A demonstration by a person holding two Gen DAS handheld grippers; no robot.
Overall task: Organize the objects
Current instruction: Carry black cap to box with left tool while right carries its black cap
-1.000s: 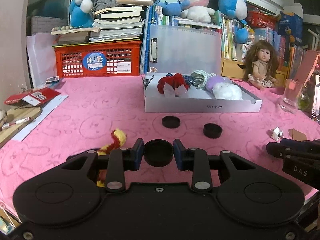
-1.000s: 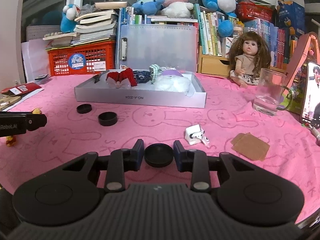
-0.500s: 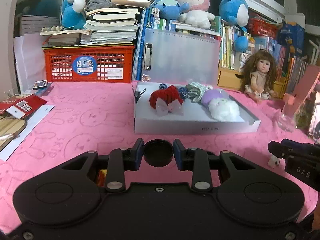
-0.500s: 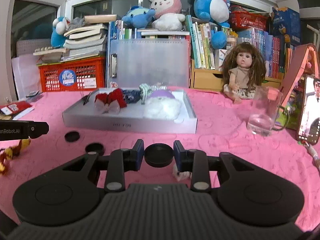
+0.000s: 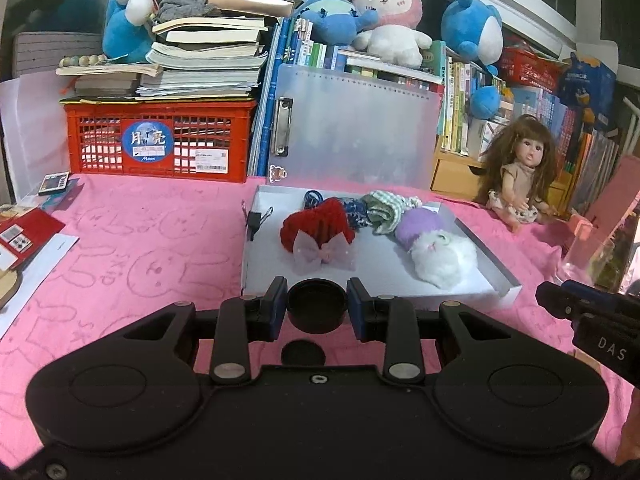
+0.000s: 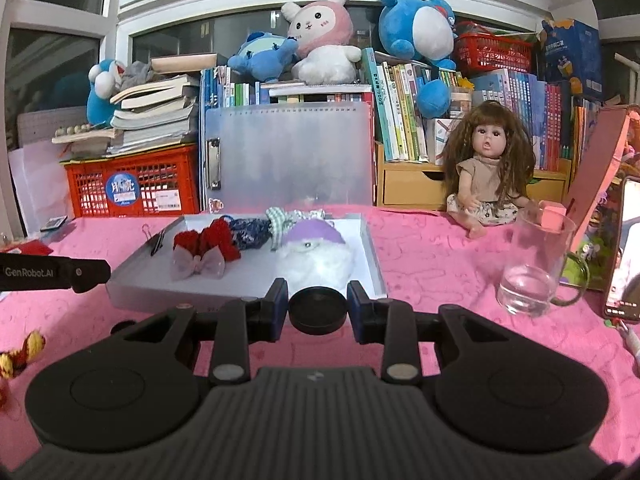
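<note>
While each gripper hangs before the white tray (image 5: 472,248), its jaws hold something. The left gripper (image 5: 317,310) clamps a black cap (image 5: 317,307). The right gripper (image 6: 317,308) clamps a black lid (image 6: 317,309).

A home playroom or study corner: plush toys (image 6: 318,36) atop crammed bookshelves (image 6: 404,112), a doll (image 6: 486,168), pink bunny-print tablecloth (image 5: 132,256).

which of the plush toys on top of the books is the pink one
The pink and white bunny, sitting between the pale blue plush to its left and the big blue one to its right; the others are all blue.
</note>
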